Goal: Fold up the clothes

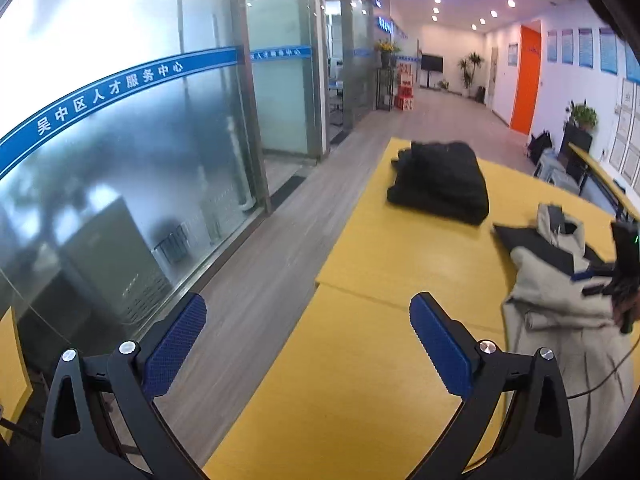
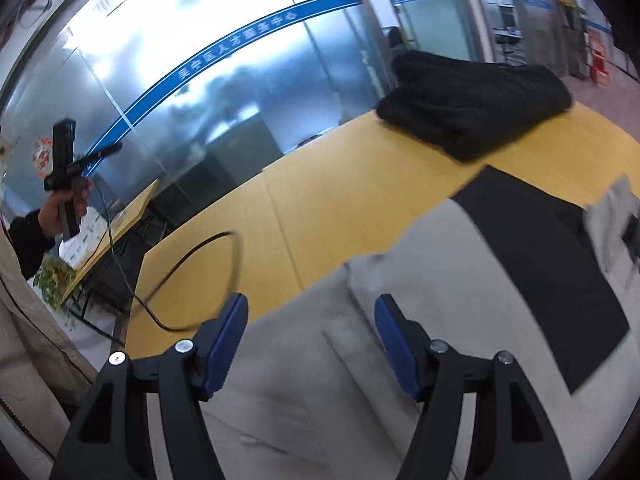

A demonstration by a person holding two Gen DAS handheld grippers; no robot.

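A beige and black hooded garment (image 2: pixel 420 280) lies spread on the yellow table (image 2: pixel 340 200); it also shows in the left wrist view (image 1: pixel 560 312) at the right. My right gripper (image 2: pixel 310 308) is open and empty, hovering just above the beige cloth. My left gripper (image 1: pixel 308 312) is open and empty, held above the table's left edge, apart from the garment. In the right wrist view the left gripper (image 2: pixel 66 172) shows at far left, raised in a hand. The right gripper (image 1: pixel 622 276) shows over the garment in the left wrist view.
A folded black garment (image 1: pixel 440 184) sits at the table's far end, also in the right wrist view (image 2: pixel 476 108). A black cable (image 2: pixel 192 264) loops over the table's left part. Frosted glass walls (image 1: pixel 140 180) run along the left. Another yellow table (image 1: pixel 600 168) stands at right.
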